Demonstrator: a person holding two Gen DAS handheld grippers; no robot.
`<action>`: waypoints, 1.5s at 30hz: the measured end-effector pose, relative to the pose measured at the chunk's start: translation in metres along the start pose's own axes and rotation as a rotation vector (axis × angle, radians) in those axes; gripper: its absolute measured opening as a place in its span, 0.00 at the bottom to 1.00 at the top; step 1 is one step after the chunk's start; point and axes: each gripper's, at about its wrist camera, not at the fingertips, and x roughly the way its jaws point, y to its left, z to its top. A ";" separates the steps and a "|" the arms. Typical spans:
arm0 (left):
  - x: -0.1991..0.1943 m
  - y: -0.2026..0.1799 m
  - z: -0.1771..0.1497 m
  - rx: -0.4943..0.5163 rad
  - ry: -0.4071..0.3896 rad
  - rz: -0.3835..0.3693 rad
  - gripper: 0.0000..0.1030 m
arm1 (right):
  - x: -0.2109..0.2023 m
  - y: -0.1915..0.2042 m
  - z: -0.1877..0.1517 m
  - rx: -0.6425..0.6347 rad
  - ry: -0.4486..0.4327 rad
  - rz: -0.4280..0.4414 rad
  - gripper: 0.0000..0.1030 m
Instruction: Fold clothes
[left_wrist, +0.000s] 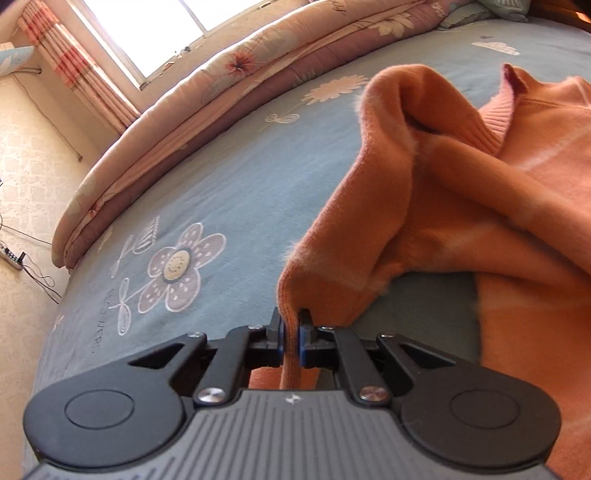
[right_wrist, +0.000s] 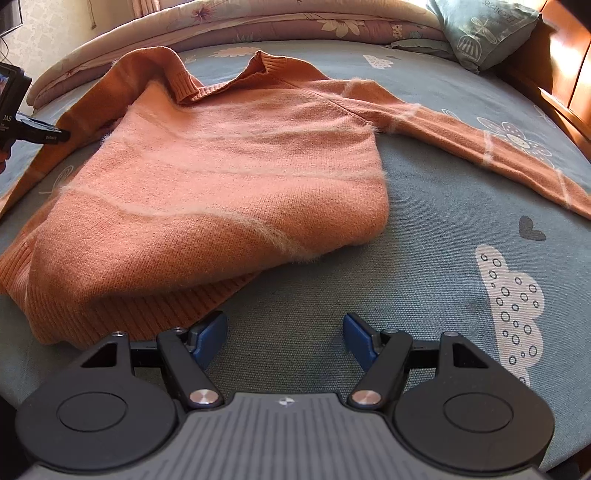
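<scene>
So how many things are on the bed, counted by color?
Orange: 1, the sweater
Pink flowery: 1, the quilt
Green-blue: 1, the pillow
Total: 3, lying on the blue bedsheet

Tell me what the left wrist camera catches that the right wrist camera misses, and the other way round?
Only the left wrist view shows the left gripper shut on the sweater's sleeve cuff, lifting it off the bed, plus the window and curtain.

Only the right wrist view shows the right gripper open and empty over the bedsheet, the sweater's other sleeve stretched out flat, and a pillow.

Both show the orange sweater, the blue flowered bedsheet and the rolled quilt behind.
</scene>
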 end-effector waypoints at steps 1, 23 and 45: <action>0.003 0.005 0.005 -0.008 -0.003 0.023 0.05 | 0.001 -0.001 0.000 0.002 -0.001 -0.001 0.72; 0.037 0.035 0.033 -0.089 0.037 0.148 0.31 | 0.002 -0.005 0.003 -0.001 -0.002 -0.013 0.77; -0.183 -0.054 -0.133 0.051 -0.101 -0.268 0.56 | -0.046 -0.062 0.000 0.105 -0.159 0.107 0.64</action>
